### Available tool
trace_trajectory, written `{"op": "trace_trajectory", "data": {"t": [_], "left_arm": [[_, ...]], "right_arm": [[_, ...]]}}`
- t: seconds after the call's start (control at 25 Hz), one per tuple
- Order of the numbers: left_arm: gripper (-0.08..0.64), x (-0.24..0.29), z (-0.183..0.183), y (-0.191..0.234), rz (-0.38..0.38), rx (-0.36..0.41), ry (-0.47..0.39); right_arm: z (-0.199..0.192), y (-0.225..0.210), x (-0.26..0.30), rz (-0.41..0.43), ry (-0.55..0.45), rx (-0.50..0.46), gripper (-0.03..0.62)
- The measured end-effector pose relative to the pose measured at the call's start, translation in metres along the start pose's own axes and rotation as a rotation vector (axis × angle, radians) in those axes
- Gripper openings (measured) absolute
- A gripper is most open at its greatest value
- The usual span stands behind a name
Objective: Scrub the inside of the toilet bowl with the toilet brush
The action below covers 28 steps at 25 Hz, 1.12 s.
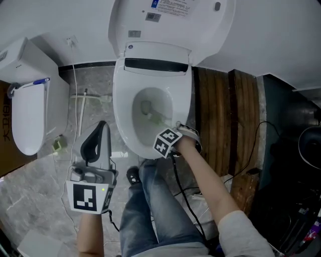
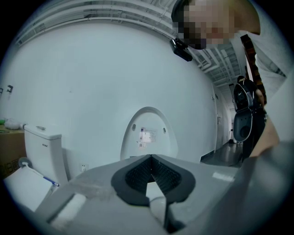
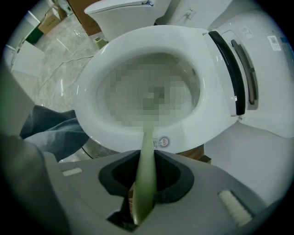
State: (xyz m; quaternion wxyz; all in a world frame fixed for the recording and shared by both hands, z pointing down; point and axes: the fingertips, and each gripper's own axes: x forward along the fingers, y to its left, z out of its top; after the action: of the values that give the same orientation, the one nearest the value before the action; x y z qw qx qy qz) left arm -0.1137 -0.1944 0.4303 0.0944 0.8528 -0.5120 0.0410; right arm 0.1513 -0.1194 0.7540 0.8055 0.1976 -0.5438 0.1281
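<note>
Right gripper view is showing the right gripper [image 3: 146,183] clamping the toilet brush [image 3: 148,151], pointing toward twelve o'clock; hard scrubbing risks it slipping. The left gripper [image 2: 150,172] is idling, jaws together.

1. The toilet brush [image 3: 145,156] has its head end blurred in the right gripper view.
2. The toilet lid [image 1: 200,25] is cut off at the top edge.
3. The words on its label [image 1: 173,6] are too small to read.

The toilet bowl [image 1: 122,108] lies open from above, and its raised lid [image 1: 170,20] closes off the back. The toilet brush [image 1: 156,118] crosses the front rim and takes the near-right gap. The floor [image 1: 45,175] on the left gives passage, narrowed by a second toilet [image 1: 30,100] and, seemingly, a thin cable [image 1: 74,90]. Wooden planks [image 1: 225,115] crowd the right.
</note>
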Motion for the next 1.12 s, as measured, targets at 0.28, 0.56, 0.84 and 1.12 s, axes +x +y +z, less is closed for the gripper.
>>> {"op": "trace_trajectory", "data": {"t": [0.28, 0.56, 0.84, 1.12], "left_arm": [[0.003, -0.011, 0.000, 0.000, 0.001, 0.001, -0.005], [0.003, -0.019, -0.001, -0.001, 0.000, -0.005, -0.009], [0.003, -0.022, -0.002, 0.000, -0.003, -0.001, -0.015], [0.003, -0.021, -0.005, -0.001, -0.002, -0.003, -0.013]], "right_arm": [[0.002, 0.035, -0.004, 0.195, -0.037, 0.136, 0.086], [0.006, 0.067, -0.008, 0.407, -0.093, 0.362, 0.086], [0.014, 0.091, -0.015, 0.587, -0.143, 0.592, 0.089], [0.038, 0.093, -0.028, 0.691, -0.248, 0.722, 0.092]]}}
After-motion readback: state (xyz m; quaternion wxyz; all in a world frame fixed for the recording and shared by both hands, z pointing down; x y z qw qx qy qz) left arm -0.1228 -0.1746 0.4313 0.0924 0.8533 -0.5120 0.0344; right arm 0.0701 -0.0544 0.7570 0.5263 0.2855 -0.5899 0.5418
